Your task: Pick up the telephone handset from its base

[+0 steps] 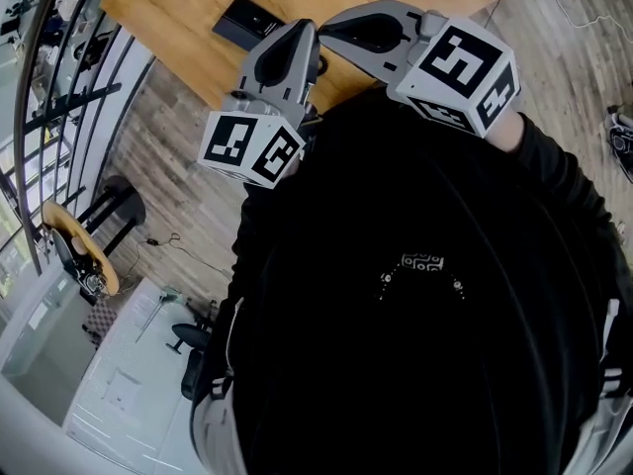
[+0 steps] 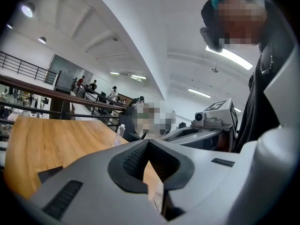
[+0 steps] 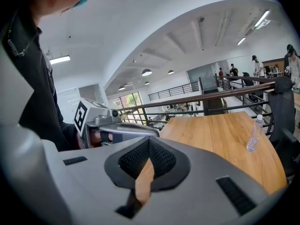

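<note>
Our left gripper (image 2: 148, 142) has its jaws pressed together with nothing between them, and we hold it close to the chest, pointing out over the near edge of the wooden worktop (image 1: 168, 8). The telephone (image 1: 247, 20) lies flat on that worktop as a dark oblong, ahead of this gripper's tips and a little to their left in the head view, near but not touching. Its longer side seems to run slantwise across the wood, though we cannot make out the handset from its base at this size. Our right gripper (image 3: 149, 140) is also closed at the tips and empty. It sits just beside the left one and angles inward, so its tips lie farther from the telephone. We judge that the left gripper is the nearer one and that the reach must go forward and leftward, with the jaws parting first. A water bottle (image 3: 253, 134) stands well apart, out on the far right.
</note>
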Tool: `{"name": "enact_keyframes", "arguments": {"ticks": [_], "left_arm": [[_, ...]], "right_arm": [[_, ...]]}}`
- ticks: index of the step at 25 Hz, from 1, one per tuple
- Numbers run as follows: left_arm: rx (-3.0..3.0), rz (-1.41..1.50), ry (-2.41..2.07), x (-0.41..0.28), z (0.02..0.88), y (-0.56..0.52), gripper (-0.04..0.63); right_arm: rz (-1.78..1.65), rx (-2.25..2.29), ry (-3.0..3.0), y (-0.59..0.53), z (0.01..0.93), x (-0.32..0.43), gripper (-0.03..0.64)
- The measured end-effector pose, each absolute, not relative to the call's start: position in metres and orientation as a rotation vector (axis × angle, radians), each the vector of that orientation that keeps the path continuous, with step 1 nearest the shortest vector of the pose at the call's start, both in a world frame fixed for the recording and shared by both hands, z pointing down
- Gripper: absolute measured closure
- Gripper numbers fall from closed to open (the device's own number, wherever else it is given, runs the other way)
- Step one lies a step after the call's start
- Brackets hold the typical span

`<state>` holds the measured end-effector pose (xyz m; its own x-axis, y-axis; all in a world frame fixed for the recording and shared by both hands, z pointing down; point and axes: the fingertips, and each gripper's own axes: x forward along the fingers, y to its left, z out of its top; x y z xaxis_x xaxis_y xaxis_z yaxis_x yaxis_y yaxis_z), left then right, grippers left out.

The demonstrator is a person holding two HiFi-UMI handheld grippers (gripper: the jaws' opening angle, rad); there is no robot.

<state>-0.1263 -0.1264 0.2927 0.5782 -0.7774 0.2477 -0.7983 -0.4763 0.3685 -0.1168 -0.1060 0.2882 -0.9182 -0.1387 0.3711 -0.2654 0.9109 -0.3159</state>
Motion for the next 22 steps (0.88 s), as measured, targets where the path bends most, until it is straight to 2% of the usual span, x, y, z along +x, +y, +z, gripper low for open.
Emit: {"name": "enact_keyframes", "arguments": {"ticks": [11, 22], "left_arm": [[2.179, -0.228, -1.133, -0.183, 0.337, -0.125, 0.589], [1.870, -0.228, -1.433, -0.278, 0.409, -0.142, 0.589]], "right_arm": [[0.563, 0.220, -2.715, -0.097, 0.305, -0.163, 0.601], [0.612, -0.026, -2.727, -0.118, 0.305, -0.183, 0.601]]}}
